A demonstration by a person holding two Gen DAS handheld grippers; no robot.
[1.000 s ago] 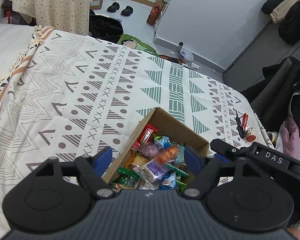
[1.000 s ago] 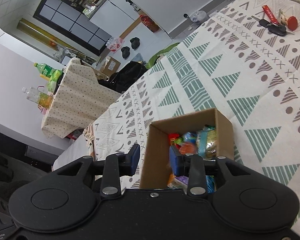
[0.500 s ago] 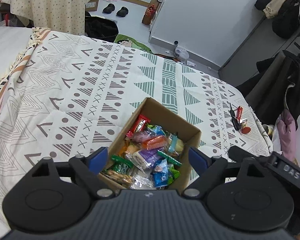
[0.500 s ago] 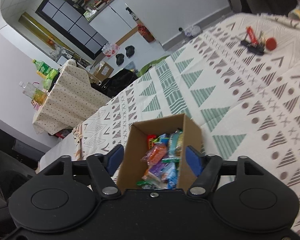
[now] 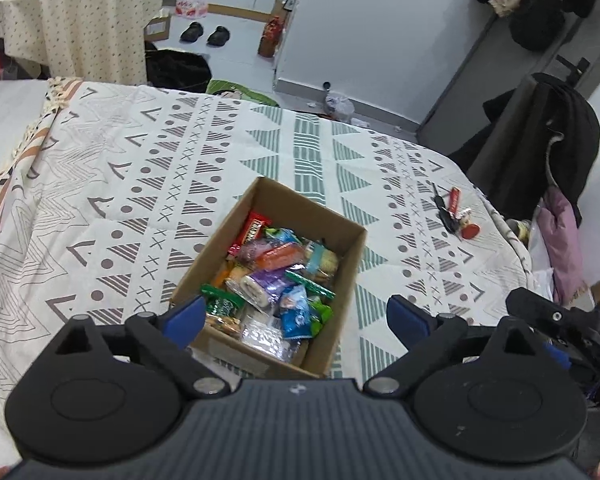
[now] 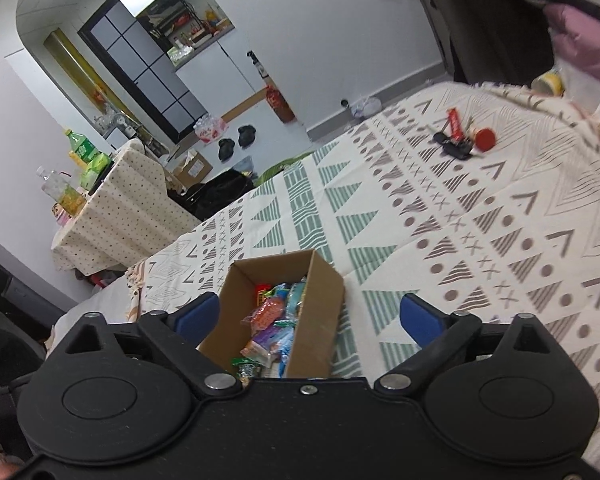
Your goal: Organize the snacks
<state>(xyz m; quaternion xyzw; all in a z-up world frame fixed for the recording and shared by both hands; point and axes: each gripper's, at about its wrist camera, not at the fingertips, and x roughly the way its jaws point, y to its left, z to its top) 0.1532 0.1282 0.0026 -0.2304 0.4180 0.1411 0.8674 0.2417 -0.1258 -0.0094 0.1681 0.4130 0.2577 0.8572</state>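
Both your grippers, left gripper (image 5: 292, 314) and right gripper (image 6: 310, 314), hang spread wide and empty above the cardboard box (image 5: 320, 216) at 12 o'clock. Snacks (image 5: 274, 280) look all packed; next, probably back off. Keys (image 5: 454, 216) lie at 2 o'clock.

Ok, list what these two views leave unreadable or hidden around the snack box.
- Near end of the cardboard box: in the right wrist view, cut off by the right gripper body.
- Lower snacks: buried under the top layer in both views.
- Wrapper print: too small; only the red bar shows lettering, unreadable.
- Keys: motion-blurred in the right wrist view.
- Left gripper: open, empty.
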